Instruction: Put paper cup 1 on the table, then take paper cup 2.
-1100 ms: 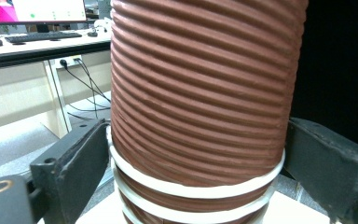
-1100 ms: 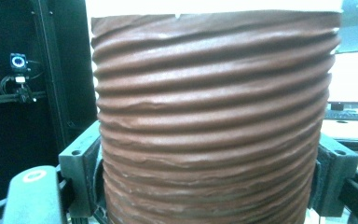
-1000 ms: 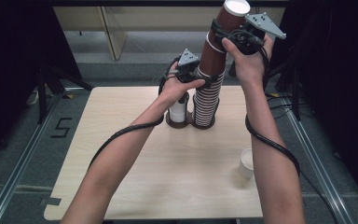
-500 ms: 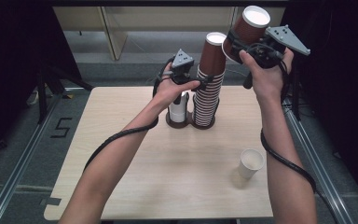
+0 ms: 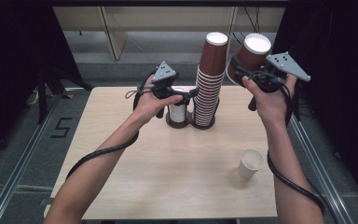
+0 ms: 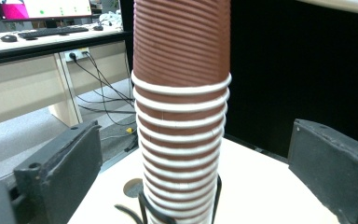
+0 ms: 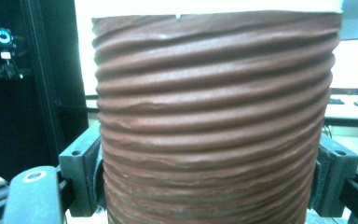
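My right gripper (image 5: 242, 77) pinches one brown ribbed cup (image 5: 249, 58) by its sides; in the right gripper view both black jaws press against the cup wall. I hold this cup in the air, tilted, just to the right of the top of the cup stack (image 5: 209, 84) and apart from it. My left gripper (image 5: 190, 94) is beside the lower part of the stack. Its jaws have just been opening and now stand spread, the stack between them without touching the pads. The stack stands upright in a wire holder on the table (image 5: 135, 177). A white cup (image 5: 251, 163) stands alone near the right edge.
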